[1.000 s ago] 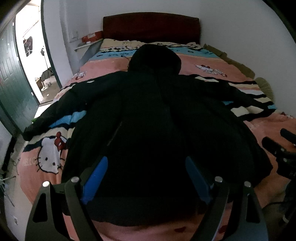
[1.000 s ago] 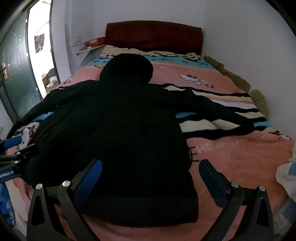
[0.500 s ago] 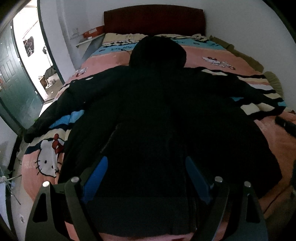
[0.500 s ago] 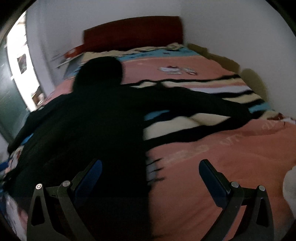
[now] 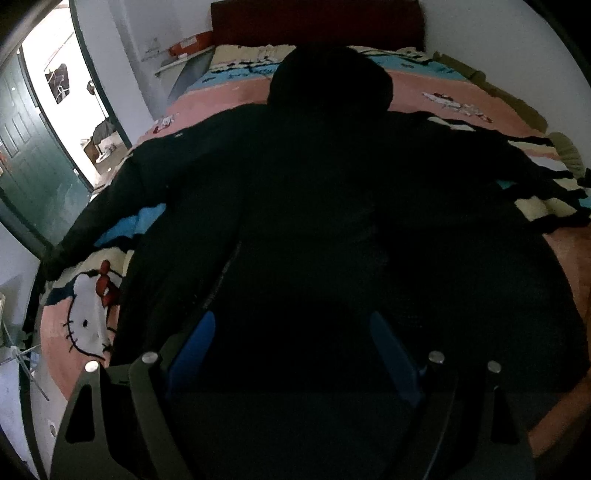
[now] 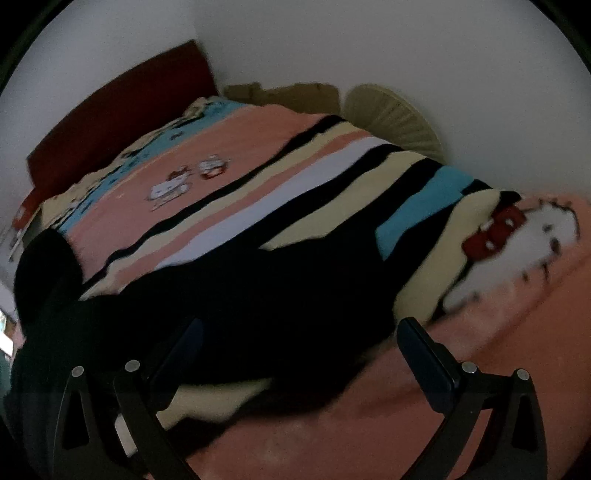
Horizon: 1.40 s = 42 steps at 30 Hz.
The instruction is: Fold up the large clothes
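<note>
Room: we saw a bed [image 5: 424, 88] with a pink cartoon blanket, its headboard at the top of the frame.
Garment: a black hooded coat [image 5: 325, 206] lay flat across the blanket, sleeves spread.
Left gripper [image 5: 291, 354]: jaws apart, over the hem.
Right gripper [image 6: 299, 350]: jaws apart, over one sleeve [image 6: 280, 295].
Progress: we judged no fold done; everything was left.

Striped cartoon-cat blanket [image 5: 85, 317] — dark red headboard [image 5: 317, 18], green door [image 5: 26, 162].
</note>
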Available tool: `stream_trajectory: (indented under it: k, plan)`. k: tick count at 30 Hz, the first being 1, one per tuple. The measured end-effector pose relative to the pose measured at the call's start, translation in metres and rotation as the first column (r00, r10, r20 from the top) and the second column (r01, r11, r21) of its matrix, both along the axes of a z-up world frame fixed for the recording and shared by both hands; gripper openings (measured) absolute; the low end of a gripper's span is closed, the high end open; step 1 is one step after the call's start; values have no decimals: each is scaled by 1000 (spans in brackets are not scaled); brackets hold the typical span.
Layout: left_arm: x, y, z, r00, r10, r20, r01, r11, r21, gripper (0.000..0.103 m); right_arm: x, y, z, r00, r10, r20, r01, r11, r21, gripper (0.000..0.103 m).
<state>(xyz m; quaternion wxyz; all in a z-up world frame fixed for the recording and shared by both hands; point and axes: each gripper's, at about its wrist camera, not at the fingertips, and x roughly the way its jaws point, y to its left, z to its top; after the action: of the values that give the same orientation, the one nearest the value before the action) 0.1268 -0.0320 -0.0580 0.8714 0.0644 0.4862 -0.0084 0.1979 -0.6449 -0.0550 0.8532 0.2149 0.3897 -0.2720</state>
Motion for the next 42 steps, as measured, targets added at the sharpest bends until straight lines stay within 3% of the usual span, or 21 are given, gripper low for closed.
stream_trajectory:
  k: [8,10,11,13,17,18,21,30,37,42]
  plan:
    - [13,3,-11,1000,10,-21,-10,1000,9,86,27,-71,-46,995,-78,-64,87,984,156,100]
    - [14,1,-12,1000,7,-21,-7,1000,11,86,31,-77,-58,994,-72,-76,86,978,189,90]
    - [15,1,-12,1000,5,-22,-5,1000,12,86,33,-78,-62,995,-60,-76,75,976,205,78]
    - [15,1,-13,1000,1,-23,-1,1000,12,86,36,-79,-70,995,-43,-86,62,972,229,70]
    - [13,0,-13,1000,-6,-22,6,1000,11,86,35,-79,-70,999,-22,-48,33,969,244,37]
    - [13,1,-13,1000,-4,-22,5,1000,8,86,34,-79,-67,999,-16,-35,24,970,243,29]
    - [12,0,-13,1000,-3,-22,3,1000,-2,86,35,-71,-52,1000,22,-3,-20,977,214,21]
    - [-2,5,2,1000,-4,17,5,999,-35,86,39,-25,17,980,143,137,-161,978,135,15]
    - [-15,18,17,998,5,62,-1,997,-74,86,44,39,78,926,277,254,-309,946,95,12]
    - [-26,39,28,995,27,98,-16,993,-114,86,53,111,115,872,390,295,-425,903,61,12]
